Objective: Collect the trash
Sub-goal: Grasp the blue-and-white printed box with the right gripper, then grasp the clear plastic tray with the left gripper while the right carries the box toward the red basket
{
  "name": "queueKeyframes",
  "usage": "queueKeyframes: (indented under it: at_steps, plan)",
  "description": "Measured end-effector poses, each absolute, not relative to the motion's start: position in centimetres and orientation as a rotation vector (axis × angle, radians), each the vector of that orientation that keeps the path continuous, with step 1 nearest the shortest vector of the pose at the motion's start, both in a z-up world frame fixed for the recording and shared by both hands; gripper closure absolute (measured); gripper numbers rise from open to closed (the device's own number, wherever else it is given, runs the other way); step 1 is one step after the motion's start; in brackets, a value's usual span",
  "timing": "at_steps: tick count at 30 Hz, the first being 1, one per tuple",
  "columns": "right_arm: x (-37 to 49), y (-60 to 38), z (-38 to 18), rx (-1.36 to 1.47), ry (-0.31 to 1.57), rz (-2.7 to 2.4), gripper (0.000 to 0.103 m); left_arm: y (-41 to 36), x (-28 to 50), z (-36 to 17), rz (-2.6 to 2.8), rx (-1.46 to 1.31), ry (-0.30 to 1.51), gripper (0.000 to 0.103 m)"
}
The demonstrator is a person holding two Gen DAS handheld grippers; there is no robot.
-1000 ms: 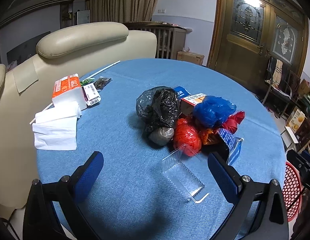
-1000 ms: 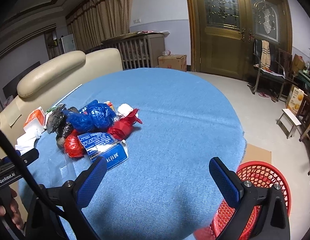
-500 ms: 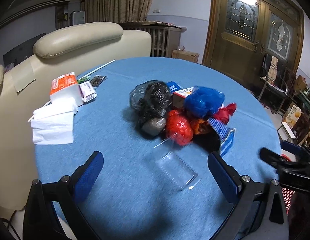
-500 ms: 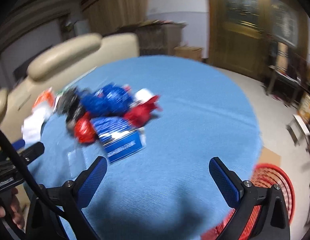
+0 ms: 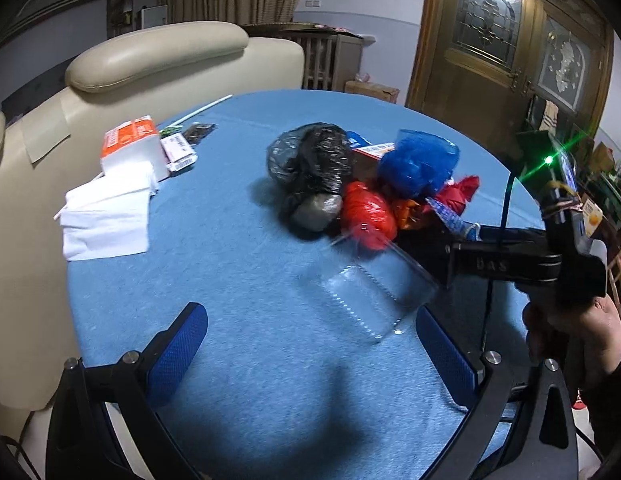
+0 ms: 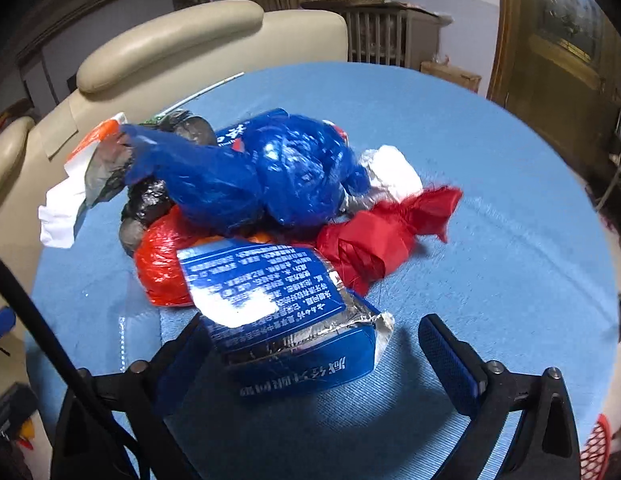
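A pile of trash lies on the blue tablecloth: a black bag, a blue bag, an orange-red bag, a red knotted bag and a blue carton. My right gripper straddles the carton's near end, its jaws closing. The right pad still stands clear of the carton, while the left pad sits right beside it. A clear plastic clamshell lies just ahead of my left gripper, which is open and empty. The right gripper's body reaches in from the right.
An orange and white tissue box and loose white tissues lie at the table's left, beside a cream sofa. A white crumpled wad sits behind the pile. A red basket stands on the floor at the lower right.
My right gripper swung left and down from the table's edge to the pile, so the blue carton now sits between narrower jaws. It has entered the left wrist view. The left gripper barely shifted.
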State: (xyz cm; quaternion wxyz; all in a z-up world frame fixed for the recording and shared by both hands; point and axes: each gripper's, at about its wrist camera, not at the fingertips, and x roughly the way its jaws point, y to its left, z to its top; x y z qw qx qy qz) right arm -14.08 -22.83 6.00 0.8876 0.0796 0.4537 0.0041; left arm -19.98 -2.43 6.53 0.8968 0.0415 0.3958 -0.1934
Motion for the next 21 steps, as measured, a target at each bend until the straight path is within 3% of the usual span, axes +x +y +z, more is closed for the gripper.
queueKeyframes:
  at_steps: [1,21]
  plan:
    - [-14.2,-23.1,6.0,0.198,0.938,0.021,0.027,-2.7,-20.0,6.5,-0.403,0.091,0.821,0.0]
    - [-24.7,-27.5,9.1,0.405,0.8,-0.087,0.027,-10.1,-16.7,3.9,-0.326,0.174,0.85,0.0]
